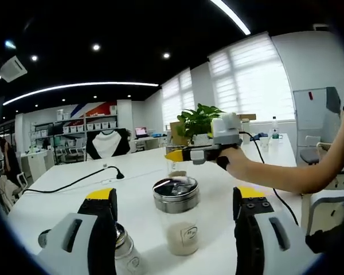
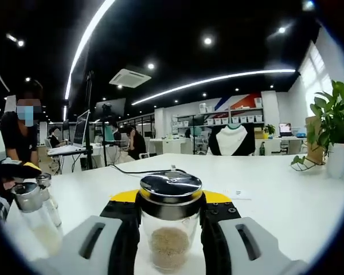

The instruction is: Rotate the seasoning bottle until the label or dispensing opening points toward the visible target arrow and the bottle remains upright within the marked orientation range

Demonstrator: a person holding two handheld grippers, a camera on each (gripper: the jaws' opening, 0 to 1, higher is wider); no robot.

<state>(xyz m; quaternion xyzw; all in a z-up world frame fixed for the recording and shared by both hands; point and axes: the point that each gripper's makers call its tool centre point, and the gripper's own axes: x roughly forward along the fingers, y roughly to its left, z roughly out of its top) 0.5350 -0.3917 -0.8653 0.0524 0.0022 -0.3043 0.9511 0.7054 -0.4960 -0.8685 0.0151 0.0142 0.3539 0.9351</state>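
The right gripper (image 2: pixel 171 229) clamps an upright seasoning bottle (image 2: pixel 170 226) between its jaws on the white table (image 2: pixel 275 195), while the left gripper (image 1: pixel 175 229) stands open with a second bottle (image 1: pixel 178 215) between its parted jaws, untouched.

Clear seasoning bottle (image 2: pixel 170 223), silver lid, white table (image 2: pixel 286 200).

In the right gripper view, the base of the seasoning bottle (image 2: pixel 169 228) is cut off by the lower edge, and its sides are hidden by the right gripper (image 2: pixel 169 220). No label or opening can be made out. In the left gripper view, a second bottle (image 1: pixel 125 251) is half covered by the left gripper (image 1: pixel 175 212).
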